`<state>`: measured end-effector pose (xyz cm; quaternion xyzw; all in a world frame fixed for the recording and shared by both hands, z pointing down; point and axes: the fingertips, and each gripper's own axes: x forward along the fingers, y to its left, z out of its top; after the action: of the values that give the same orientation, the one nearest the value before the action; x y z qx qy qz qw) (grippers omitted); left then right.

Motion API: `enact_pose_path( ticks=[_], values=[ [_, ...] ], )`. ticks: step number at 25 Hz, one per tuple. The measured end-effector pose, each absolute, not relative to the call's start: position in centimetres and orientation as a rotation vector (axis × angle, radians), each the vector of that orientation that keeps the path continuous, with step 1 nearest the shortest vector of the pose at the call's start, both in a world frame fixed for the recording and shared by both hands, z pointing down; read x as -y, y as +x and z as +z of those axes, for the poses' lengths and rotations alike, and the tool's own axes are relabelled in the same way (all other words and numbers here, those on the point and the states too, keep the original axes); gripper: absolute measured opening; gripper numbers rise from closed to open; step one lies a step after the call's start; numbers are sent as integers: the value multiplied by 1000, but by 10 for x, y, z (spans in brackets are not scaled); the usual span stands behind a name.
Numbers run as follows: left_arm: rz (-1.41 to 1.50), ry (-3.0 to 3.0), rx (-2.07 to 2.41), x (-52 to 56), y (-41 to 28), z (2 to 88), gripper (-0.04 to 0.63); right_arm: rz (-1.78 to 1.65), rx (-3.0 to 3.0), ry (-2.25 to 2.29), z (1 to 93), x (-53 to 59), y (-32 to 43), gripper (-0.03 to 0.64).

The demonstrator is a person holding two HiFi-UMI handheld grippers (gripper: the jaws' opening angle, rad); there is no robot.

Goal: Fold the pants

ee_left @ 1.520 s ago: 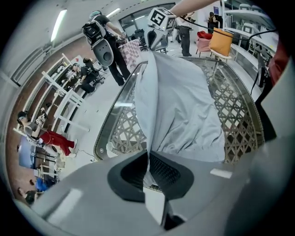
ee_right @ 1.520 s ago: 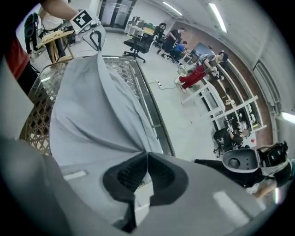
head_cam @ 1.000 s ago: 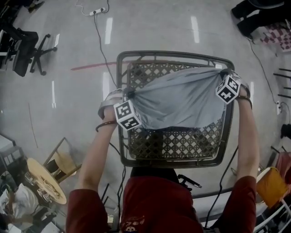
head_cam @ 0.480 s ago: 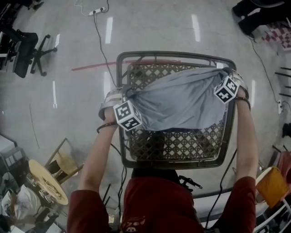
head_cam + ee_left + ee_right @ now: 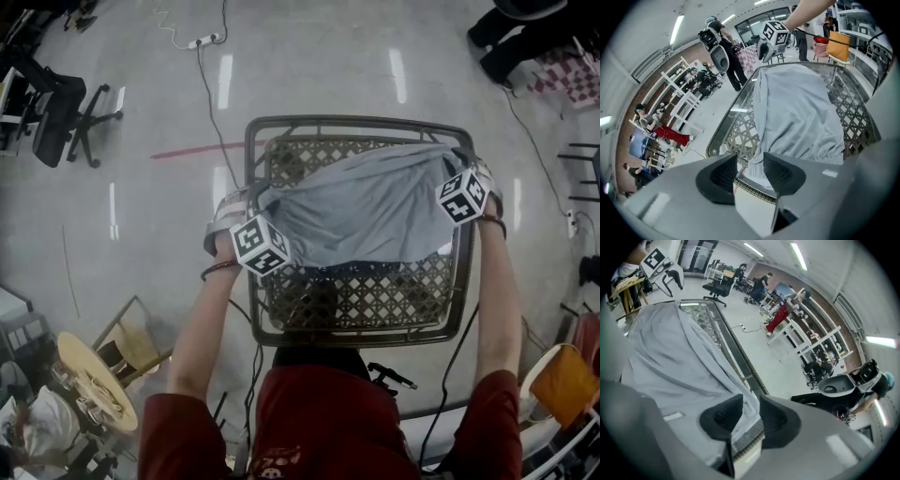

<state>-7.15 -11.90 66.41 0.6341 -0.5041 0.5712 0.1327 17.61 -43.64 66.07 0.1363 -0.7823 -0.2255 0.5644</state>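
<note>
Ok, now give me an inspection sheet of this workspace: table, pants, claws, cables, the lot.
Surface: lattice-top metal table.
Job's things: grey pants, wrinkled, spread over the table's far half.
Clutter: nothing seen on the table.
Grippers: left claw and right claw open at the pants' far corners; jaws have just been opening, cloth in each gap.
Cables: power strip on the floor, its cord running toward the table.
Surroundings: office chair at the head view's left, red line on the grey floor.
</note>
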Motion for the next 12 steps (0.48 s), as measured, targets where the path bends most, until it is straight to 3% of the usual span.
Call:
enact_pose_path(
  ticks=[12],
  values=[
    [1106,1885,1980,113,-14,563,181,-183,2234,743,564,327,216,101]
  ],
)
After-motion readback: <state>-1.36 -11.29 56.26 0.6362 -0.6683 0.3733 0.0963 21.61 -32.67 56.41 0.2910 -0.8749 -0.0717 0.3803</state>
